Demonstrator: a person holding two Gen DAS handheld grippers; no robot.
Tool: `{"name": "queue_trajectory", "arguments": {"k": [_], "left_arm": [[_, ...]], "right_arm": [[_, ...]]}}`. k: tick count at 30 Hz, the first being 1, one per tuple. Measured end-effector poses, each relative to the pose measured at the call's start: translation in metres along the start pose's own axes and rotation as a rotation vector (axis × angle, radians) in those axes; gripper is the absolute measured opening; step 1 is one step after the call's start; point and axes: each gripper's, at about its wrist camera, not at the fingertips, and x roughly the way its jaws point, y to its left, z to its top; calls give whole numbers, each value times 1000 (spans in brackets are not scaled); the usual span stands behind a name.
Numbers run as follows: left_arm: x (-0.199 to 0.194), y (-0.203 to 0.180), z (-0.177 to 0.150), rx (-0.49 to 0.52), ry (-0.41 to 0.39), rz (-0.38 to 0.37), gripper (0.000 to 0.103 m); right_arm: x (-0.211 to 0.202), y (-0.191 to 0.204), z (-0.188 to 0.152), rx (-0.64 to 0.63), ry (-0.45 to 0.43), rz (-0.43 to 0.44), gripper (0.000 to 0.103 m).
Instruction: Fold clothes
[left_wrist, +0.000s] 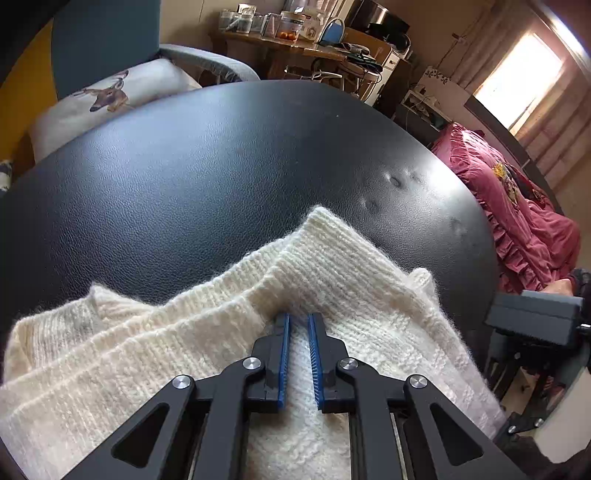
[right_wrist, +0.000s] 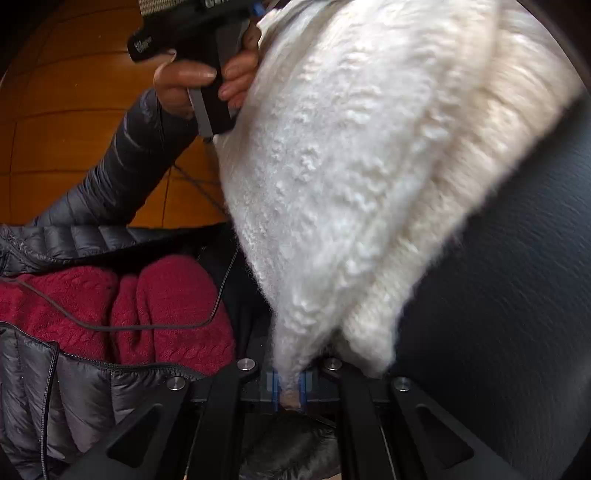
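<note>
A cream knitted sweater (left_wrist: 207, 343) lies on the black leather table (left_wrist: 221, 170), partly folded, its ribbed hem edge pointing to the far side. My left gripper (left_wrist: 298, 319) is nearly closed, its blue pads pinching a fold of the sweater near the hem. In the right wrist view the same sweater (right_wrist: 351, 166) hangs stretched up from my right gripper (right_wrist: 289, 391), which is shut on a corner of it. The hand holding the left gripper (right_wrist: 192, 48) shows at the top, against the sweater's far end.
A pillow with a deer print (left_wrist: 107, 96) sits on a chair beyond the table. A pink garment (left_wrist: 517, 206) lies to the right. A cluttered wooden desk (left_wrist: 295, 40) stands at the back. The person's dark puffer jacket and red sweater (right_wrist: 122, 306) fill the lower left of the right wrist view.
</note>
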Motion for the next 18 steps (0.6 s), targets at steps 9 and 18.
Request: {"name": "queue_trajectory", "arguments": {"k": [9,18], "left_arm": [[-72,11,-16,-133,-198,15,13],[-104,22,-75,-48,-162,96,14]], "right_arm": [[-61,17,-38,137,-261,-187,27],[-72,91,28,-57,-469,-526,27]]}}
